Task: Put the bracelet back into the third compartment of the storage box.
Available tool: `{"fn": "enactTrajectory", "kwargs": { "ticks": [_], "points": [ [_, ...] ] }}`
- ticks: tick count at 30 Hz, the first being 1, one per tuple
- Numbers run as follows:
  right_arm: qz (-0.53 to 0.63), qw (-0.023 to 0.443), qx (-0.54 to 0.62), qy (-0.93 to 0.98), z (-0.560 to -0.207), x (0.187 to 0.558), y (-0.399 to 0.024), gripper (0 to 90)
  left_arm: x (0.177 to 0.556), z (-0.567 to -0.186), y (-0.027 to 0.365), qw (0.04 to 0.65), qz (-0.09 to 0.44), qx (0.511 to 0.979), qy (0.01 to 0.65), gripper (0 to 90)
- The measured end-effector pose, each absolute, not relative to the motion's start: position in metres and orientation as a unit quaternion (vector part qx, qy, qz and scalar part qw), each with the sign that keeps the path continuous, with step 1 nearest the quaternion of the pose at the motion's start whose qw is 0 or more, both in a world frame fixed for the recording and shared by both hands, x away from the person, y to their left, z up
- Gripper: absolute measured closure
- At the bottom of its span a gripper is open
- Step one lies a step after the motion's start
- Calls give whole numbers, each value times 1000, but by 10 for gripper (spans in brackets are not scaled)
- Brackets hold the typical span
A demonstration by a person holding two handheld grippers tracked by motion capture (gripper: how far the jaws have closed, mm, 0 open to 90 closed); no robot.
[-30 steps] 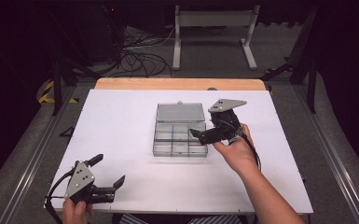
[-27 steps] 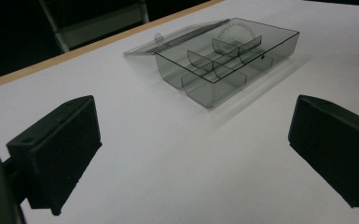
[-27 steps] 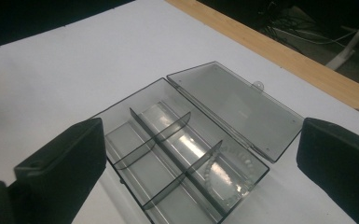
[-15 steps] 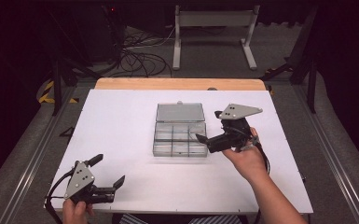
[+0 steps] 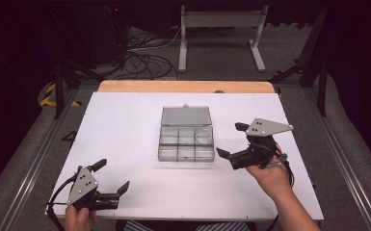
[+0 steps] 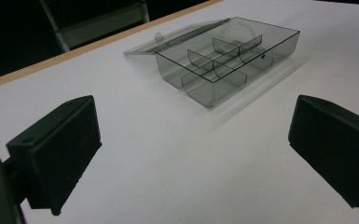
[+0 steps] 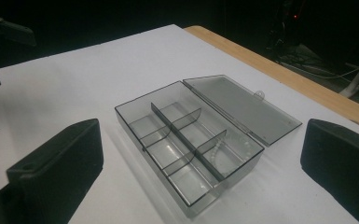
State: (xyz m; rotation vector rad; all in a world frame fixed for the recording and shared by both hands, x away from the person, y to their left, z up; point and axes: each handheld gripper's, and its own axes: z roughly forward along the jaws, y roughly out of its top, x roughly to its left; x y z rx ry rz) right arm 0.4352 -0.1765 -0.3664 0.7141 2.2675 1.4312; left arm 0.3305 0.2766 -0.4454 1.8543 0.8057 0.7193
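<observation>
1. Clear compartment box (image 5: 186,142) near the middle of the white tabletop (image 5: 125,120) — lid (image 5: 185,116) swung fully open and lying flat behind it, toward the far wooden edge (image 5: 183,86).
2. Divided by thin walls into several compartments; a faint pale string of beads in one end compartment, seen in the right tool view (image 7: 224,147).
3. Right tool (image 5: 229,142) just to the right of the box, close but not touching — jaws spread wide, nothing between them, pointed toward the box's right side.
4. Grey three-cornered plate (image 5: 268,127) on top of that tool, hand (image 5: 270,171) beneath it.
5. Left tool (image 5: 112,177) at the near left corner of the tabletop, well apart from the box, jaws likewise spread wide and empty.
6. Box framed between the black jaws in both tool views (image 6: 224,56).
</observation>
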Motion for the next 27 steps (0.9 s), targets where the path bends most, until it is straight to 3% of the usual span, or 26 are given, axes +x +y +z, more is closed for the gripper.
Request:
{"fn": "enactTrajectory", "kwargs": {
  "ticks": [27],
  "points": [
    [506, 171, 281, 797, -432, 418, -230, 0, 330, -446, 275, 478, 293, 761, 326, 29]
  ]
}}
